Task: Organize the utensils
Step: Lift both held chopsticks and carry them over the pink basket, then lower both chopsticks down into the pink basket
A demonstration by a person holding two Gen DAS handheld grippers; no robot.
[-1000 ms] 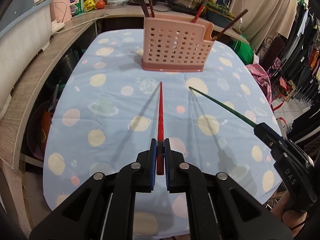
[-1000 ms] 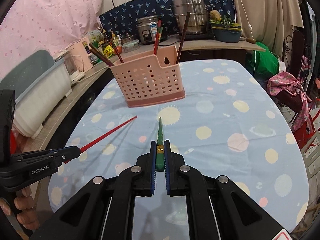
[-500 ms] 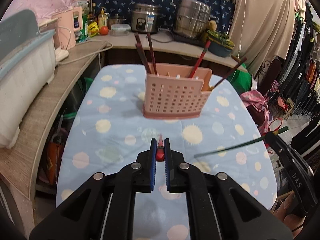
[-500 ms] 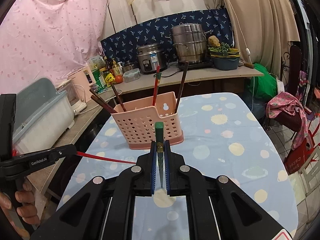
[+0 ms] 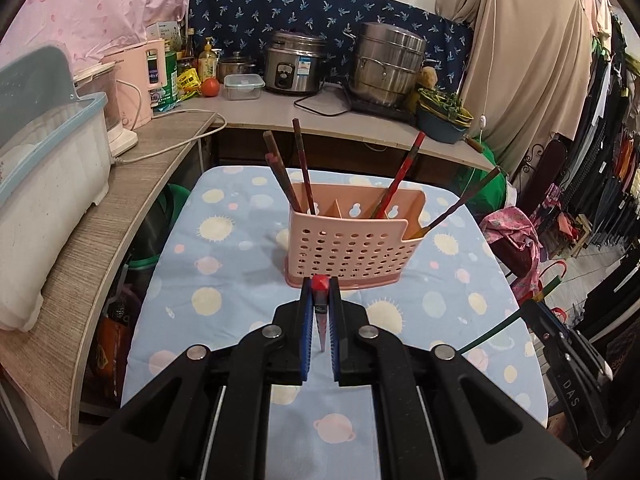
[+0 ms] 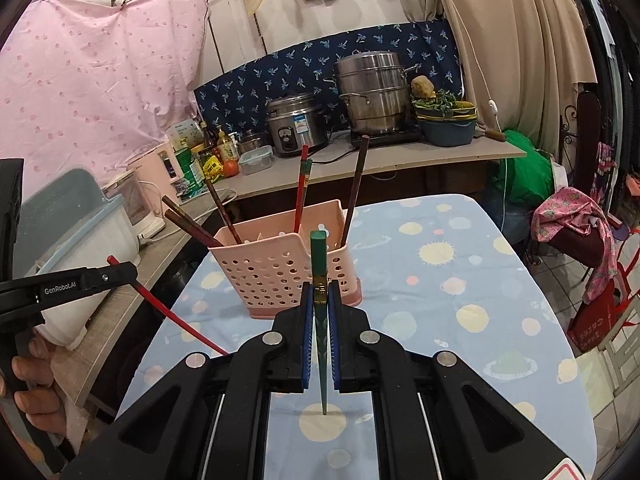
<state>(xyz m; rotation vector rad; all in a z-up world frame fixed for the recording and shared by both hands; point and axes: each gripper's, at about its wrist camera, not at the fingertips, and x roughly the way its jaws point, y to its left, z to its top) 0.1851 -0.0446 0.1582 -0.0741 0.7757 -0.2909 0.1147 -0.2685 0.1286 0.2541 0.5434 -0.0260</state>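
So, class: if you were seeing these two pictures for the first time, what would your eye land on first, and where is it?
Probably the two chopsticks held up off the table: the red chopstick pinched in the left gripper, the green chopstick in the right gripper. Just beyond them, mid-table on the spotted blue tablecloth, stands the pink perforated holder, with several chopsticks already leaning in it.

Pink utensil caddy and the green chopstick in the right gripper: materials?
Pink utensil caddy: looks like moulded plastic, matte, with regular punched holes and thin walls. Green chopstick: glossy lacquered or plastic finish with a gold band; core material unclear. It is clamped in the right gripper.
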